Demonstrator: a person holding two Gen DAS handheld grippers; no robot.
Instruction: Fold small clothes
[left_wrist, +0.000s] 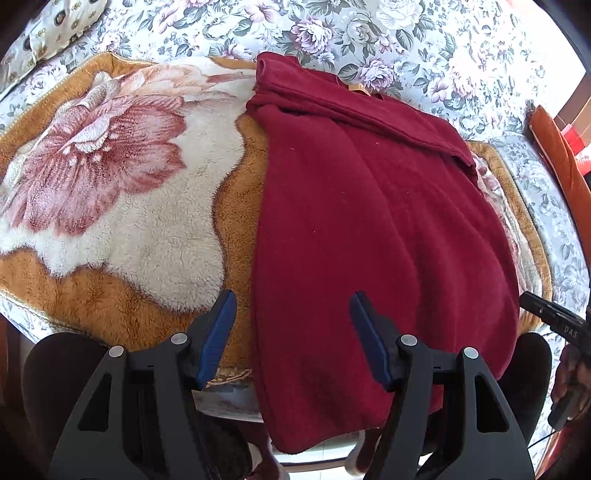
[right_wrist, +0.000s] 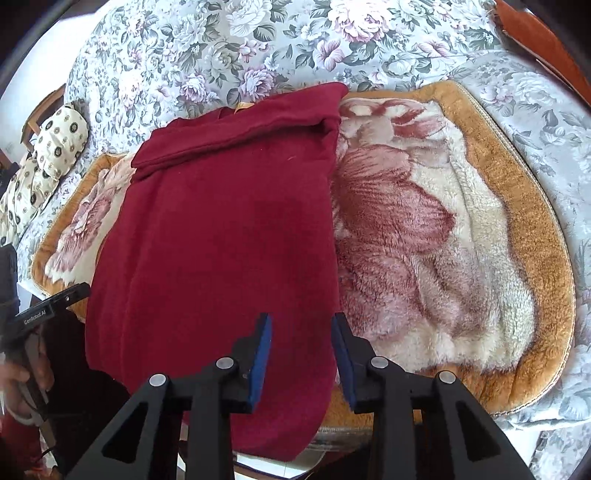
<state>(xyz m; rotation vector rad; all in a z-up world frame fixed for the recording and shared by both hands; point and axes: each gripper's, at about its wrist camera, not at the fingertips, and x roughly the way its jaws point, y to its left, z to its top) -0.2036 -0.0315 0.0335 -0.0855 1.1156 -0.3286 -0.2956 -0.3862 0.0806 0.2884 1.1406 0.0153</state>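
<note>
The dark red fleece garment (left_wrist: 376, 221) lies folded into a long strip on the plush flower-patterned blanket (left_wrist: 122, 199), its near end drooping over the blanket's front edge and a narrow band doubled over at the far end. Bare blanket spreads wide on either side of it (floral bedspread (right_wrist: 221, 40) beyond). The left gripper (left_wrist: 293, 328) hovers wide open over the strip's near left edge, holding nothing; the right gripper (right_wrist: 301, 350), about half open and empty, straddles its right edge.
</note>
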